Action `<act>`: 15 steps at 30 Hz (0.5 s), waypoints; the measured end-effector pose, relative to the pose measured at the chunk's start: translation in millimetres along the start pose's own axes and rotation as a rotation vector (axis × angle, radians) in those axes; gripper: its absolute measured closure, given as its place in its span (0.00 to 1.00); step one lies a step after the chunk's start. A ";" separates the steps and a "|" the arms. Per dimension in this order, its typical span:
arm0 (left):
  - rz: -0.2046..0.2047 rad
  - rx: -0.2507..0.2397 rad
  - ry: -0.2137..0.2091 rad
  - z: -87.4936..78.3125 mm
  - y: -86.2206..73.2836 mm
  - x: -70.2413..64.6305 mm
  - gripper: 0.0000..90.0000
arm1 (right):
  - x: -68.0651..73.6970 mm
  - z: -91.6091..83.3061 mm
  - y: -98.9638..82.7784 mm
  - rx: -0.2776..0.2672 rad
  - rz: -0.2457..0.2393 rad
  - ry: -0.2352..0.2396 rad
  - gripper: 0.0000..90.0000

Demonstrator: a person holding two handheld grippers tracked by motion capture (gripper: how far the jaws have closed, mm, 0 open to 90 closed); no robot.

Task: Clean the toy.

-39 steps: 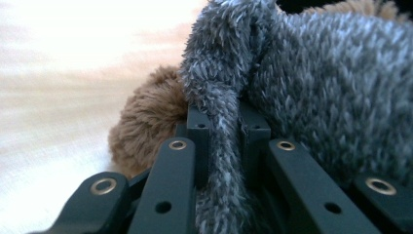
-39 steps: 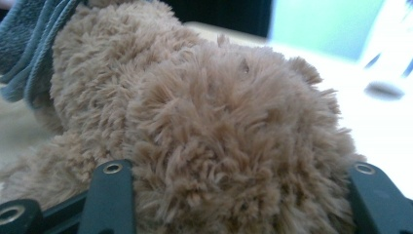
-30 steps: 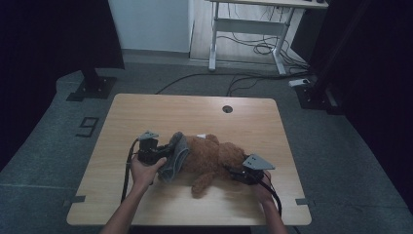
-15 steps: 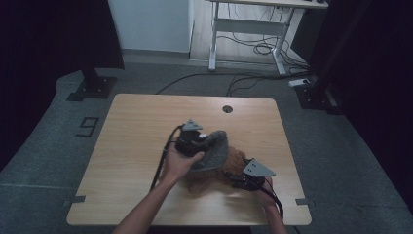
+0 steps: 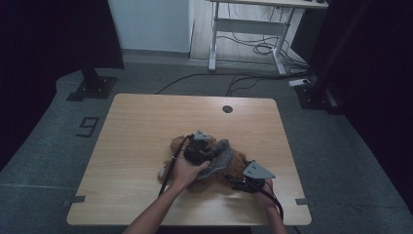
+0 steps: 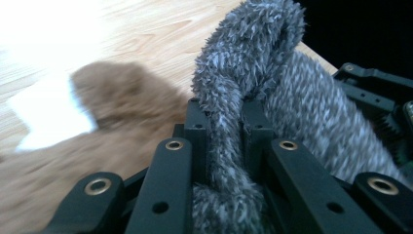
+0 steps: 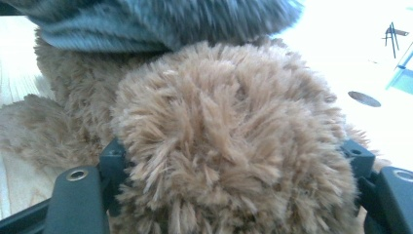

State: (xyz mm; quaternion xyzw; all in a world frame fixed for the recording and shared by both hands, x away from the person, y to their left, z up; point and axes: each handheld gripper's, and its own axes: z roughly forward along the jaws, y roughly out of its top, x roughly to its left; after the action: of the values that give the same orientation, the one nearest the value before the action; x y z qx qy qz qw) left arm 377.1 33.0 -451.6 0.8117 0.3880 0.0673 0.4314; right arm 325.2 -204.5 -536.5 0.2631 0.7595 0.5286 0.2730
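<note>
Clearly the dressing is only partly done: the left gripper has its jaws pinched tight on a fold of the grey fuzzy garment, a soft, nubbly knit draped over the brown plush bear just beyond the fingers. The right gripper, jaws having just been opening, flanks a rounded, long-piled brown limb. Beneath lies the smooth wooden table; pulling the garment fully on remains.
</note>
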 end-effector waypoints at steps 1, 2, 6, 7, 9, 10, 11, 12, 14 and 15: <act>0.004 -0.001 0.014 -7.2 -2.3 5.0 0.86 | 0.4 -0.3 -0.2 0.000 0.000 -0.003 0.29; -0.001 -0.007 0.029 -12.7 -4.5 9.3 0.86 | 0.7 -0.5 -0.3 -0.001 0.000 -0.004 0.29; -0.047 -0.022 0.049 -32.8 -13.7 30.3 0.85 | 1.0 -0.3 -0.3 -0.002 0.001 -0.006 0.28; -0.061 -0.027 0.056 -38.6 -16.9 36.5 0.85 | 1.0 -0.2 -0.3 -0.002 0.003 -0.007 0.28; -0.076 -0.033 0.068 -46.2 -22.3 45.7 0.85 | 0.9 -0.1 -0.2 -0.002 0.004 -0.006 0.28; -0.082 -0.034 0.074 -48.6 -24.1 48.8 0.85 | 0.9 -0.2 -0.3 -0.002 0.004 -0.007 0.28; -0.094 -0.037 0.081 -52.2 -27.4 53.7 0.85 | 1.0 -0.2 -0.3 -0.001 0.004 -0.007 0.28; -0.099 -0.036 0.087 -54.1 -29.3 56.5 0.85 | 1.1 -0.2 -0.3 -0.002 0.004 -0.007 0.28; -0.111 -0.033 0.102 -58.7 -34.3 63.2 0.85 | 1.2 -0.3 -0.5 -0.003 0.004 -0.007 0.28; -0.118 -0.034 0.110 -60.4 -36.6 65.6 0.85 | 1.1 -0.2 -0.6 -0.004 0.004 -0.007 0.28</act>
State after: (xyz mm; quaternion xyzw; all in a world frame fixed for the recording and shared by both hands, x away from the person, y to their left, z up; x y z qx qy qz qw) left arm 374.6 129.3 -456.5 0.7751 0.4572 0.0929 0.4261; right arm 324.2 -204.1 -537.2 0.2662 0.7570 0.5296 0.2750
